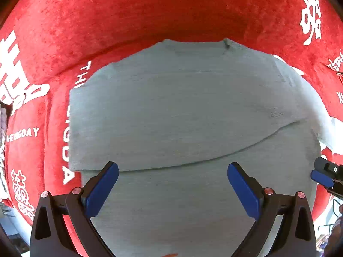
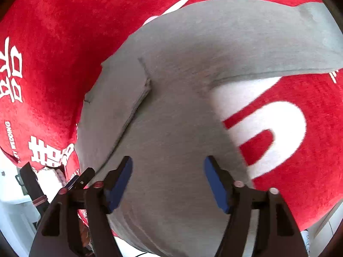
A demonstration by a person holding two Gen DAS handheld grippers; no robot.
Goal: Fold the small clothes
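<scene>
The grey sweater [image 1: 188, 111] lies flat on the red cloth [image 1: 150, 12], one sleeve [image 2: 120, 107] folded across its body. The left tool [image 1: 172, 184] and right tool [image 2: 168, 177] hover over the near hem, both released, holding nothing.

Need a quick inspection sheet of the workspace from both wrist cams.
Surface: red plush cloth with white lettering, covers the work area.
Job's things: grey sweater lying flat, one sleeve folded across the body, the other sleeve spread out.
Clutter: nothing seen.
Grippers: left tongs open above the sweater; right tongs open above the sweater, empty.
Cables: nothing seen.
Surroundings: pale floor past the cloth edge, too blurred to detail.
</scene>
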